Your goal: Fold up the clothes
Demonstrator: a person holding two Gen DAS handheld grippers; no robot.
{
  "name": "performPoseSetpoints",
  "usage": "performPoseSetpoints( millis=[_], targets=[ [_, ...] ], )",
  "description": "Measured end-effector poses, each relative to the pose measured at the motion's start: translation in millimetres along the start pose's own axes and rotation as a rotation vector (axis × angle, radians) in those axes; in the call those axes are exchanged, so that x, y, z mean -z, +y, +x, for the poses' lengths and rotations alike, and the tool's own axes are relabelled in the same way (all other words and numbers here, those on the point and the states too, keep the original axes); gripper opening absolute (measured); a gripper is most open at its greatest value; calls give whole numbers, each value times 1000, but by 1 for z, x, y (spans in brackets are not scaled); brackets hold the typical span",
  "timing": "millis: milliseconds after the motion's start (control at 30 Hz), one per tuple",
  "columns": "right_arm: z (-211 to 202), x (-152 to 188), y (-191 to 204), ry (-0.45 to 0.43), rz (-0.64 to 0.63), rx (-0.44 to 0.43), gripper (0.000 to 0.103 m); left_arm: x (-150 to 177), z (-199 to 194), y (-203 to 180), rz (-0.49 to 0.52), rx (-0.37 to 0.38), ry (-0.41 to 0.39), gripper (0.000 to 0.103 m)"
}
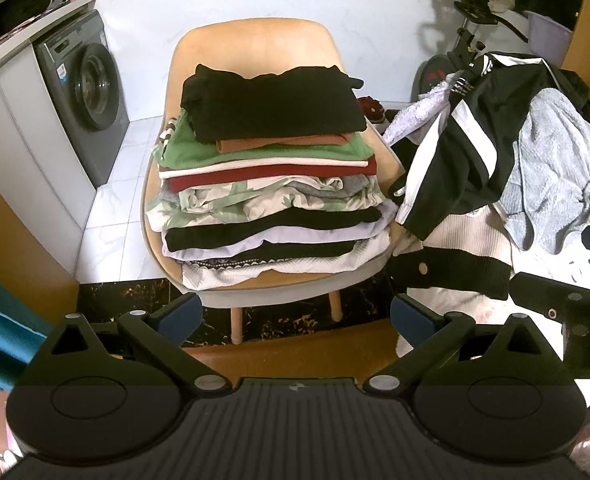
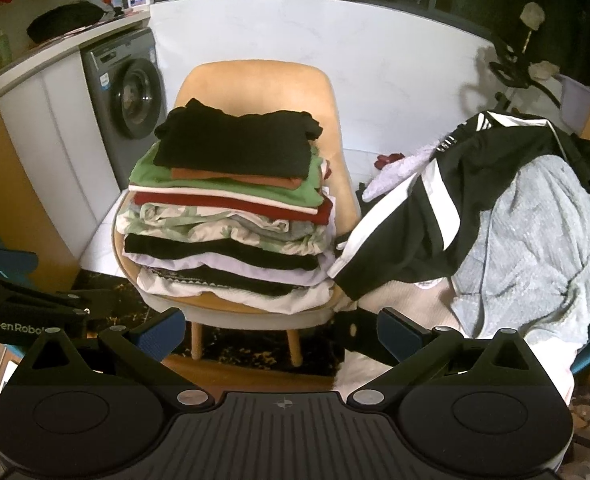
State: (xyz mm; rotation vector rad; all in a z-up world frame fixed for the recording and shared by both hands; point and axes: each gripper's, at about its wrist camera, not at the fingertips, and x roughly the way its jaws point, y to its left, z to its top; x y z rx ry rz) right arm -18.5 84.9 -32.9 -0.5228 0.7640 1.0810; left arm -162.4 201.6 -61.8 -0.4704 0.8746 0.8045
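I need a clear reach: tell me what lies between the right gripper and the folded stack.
Right wrist view: nothing; right gripper faces the folded stack across open air.

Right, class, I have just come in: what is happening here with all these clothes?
A person is folding laundry with two handheld grippers. A tall stack of folded clothes sits on a tan chair, a black garment on top. Beside it lies an unfolded heap, with a black and white striped jacket draped over it. The left gripper and the right gripper are both open, empty and short of the clothes.
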Motion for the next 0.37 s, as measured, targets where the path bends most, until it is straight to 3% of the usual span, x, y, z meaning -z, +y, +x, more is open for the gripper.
performPoseSetpoints(
  millis=[367],
  targets=[
    [-3, 3, -1, -8, -13, -34, 102, 6, 3, -3, 1, -4, 32, 102]
  ],
)
